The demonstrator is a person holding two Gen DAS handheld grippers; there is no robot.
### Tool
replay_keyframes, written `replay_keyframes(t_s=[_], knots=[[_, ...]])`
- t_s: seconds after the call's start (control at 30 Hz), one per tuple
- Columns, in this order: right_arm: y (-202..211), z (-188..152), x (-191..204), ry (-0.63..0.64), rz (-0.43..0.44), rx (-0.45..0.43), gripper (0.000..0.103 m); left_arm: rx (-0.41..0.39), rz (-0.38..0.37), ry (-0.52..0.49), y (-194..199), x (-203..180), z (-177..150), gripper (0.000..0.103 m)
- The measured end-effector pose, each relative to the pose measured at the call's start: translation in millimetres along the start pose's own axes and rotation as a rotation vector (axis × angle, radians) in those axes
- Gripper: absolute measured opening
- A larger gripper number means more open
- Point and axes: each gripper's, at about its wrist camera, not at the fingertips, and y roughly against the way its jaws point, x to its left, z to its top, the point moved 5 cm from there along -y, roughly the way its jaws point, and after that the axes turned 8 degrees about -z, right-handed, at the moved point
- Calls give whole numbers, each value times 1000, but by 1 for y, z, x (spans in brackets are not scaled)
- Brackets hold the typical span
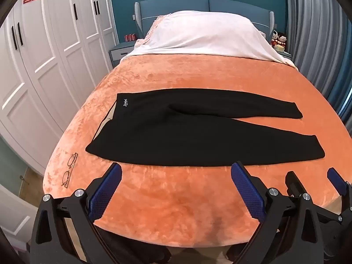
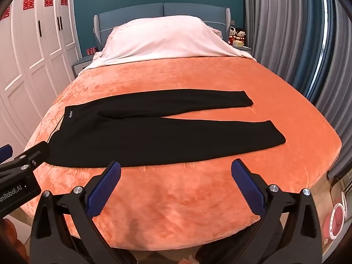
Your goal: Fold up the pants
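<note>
Black pants (image 1: 176, 129) lie flat across the orange bedspread (image 1: 176, 198), waistband to the left and both legs stretching right, slightly apart. My left gripper (image 1: 176, 169) hovers open just short of the near leg's edge, with nothing between its blue pads. In the right wrist view the same pants (image 2: 154, 132) spread out ahead, and my right gripper (image 2: 176, 167) stands open near the near leg's lower edge, empty. The right gripper's fingers (image 1: 294, 182) show at the lower right of the left view. Part of the left gripper's black body (image 2: 33, 156) reaches in from the left by the waistband.
A pair of glasses (image 1: 69, 169) lies on the bedspread near its left edge. A white pillow cover (image 1: 204, 33) sits at the headboard end. White wardrobes (image 1: 44, 55) stand left of the bed, grey curtains (image 2: 308, 44) right. A nightstand with dolls (image 2: 237, 37) is at the far right.
</note>
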Motion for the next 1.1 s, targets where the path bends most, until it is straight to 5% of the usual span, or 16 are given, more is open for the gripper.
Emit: replay_keyframes(t_s=[1.1], knots=[[1,4,1,6,5,-3,98,6,-6,0,3,6,-1,98]])
